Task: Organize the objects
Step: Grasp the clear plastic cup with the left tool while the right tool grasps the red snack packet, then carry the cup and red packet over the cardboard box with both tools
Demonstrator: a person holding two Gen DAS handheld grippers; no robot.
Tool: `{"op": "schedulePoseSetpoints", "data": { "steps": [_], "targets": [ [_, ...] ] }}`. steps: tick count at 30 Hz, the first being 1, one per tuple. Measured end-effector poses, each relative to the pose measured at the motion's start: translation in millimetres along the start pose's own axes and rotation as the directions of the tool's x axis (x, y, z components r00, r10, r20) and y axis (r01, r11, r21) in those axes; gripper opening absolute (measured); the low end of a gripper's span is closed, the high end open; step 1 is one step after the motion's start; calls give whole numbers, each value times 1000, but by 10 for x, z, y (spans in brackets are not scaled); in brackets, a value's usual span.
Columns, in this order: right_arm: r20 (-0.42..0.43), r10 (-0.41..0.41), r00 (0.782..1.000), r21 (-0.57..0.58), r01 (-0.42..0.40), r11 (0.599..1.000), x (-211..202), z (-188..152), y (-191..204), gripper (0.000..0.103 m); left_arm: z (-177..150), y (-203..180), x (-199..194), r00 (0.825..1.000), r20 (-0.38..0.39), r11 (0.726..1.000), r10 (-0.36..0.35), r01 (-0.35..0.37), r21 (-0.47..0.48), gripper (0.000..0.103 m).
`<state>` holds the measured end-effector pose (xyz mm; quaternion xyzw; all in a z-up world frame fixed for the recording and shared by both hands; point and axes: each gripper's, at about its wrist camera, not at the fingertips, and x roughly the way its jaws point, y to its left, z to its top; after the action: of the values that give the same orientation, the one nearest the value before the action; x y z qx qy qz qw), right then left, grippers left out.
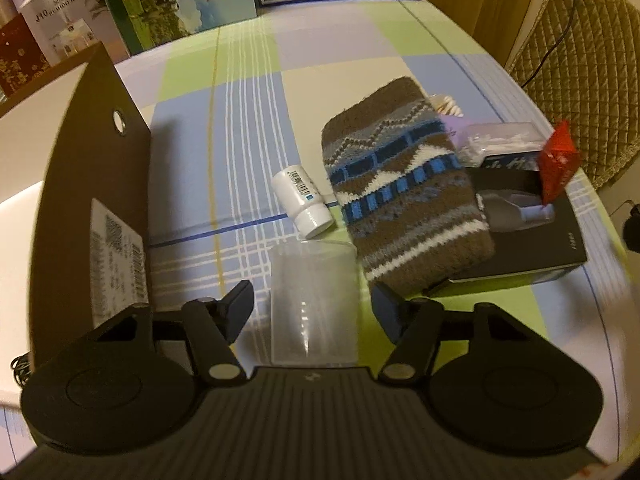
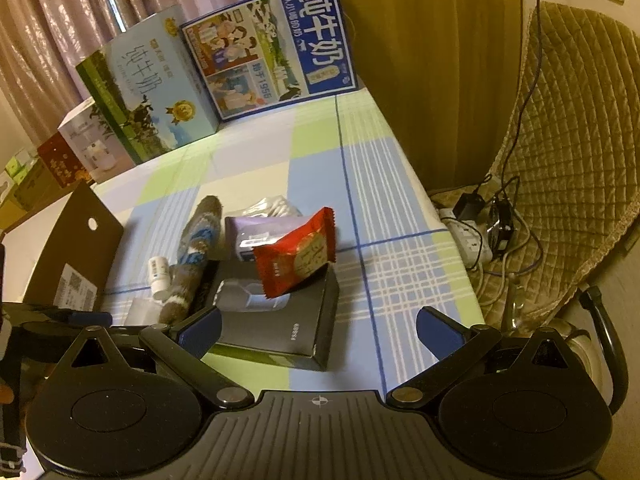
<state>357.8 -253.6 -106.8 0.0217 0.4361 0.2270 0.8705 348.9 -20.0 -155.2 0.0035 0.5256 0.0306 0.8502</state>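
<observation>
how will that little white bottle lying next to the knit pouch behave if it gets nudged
The white bottle lies on its side on the checked cloth, so it will probably roll. It looks like small, smooth plastic, likely light and a bit slippery. The knit pouch beside it may stop a roll that way.

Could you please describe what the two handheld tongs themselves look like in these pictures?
Both are matte black plastic. Each has a ribbed central plate with a small crosshair mark, two round disc housings, and jointed link arms with silver pivot pins. The left tongs end in dark pads; the right tongs carry blue pads. No hand or sleeve is clearly identifiable.
</observation>
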Motion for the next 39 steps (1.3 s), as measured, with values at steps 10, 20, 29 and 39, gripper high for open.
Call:
{"op": "schedulePoseSetpoints", "data": {
  "steps": [10,20,29,39],
  "targets": [
    [6,14,1000,-8,-14,1000,112,85,-12,101,45,78,192,999,-26,999,-30,29,-21,48],
    [38,19,999,-70,-17,997,321,219,85,99,41,188,25,999,32,997,20,-18,-71,47],
    [20,-21,1000,-101,23,995,645,329,202,71,109,220,-109,998,52,996,30,-26,-87,47],
    [15,-51,999,-125,53,991,654,249,164,24,120,230,-270,996,84,995,23,-14,-97,47]
  ]
}}
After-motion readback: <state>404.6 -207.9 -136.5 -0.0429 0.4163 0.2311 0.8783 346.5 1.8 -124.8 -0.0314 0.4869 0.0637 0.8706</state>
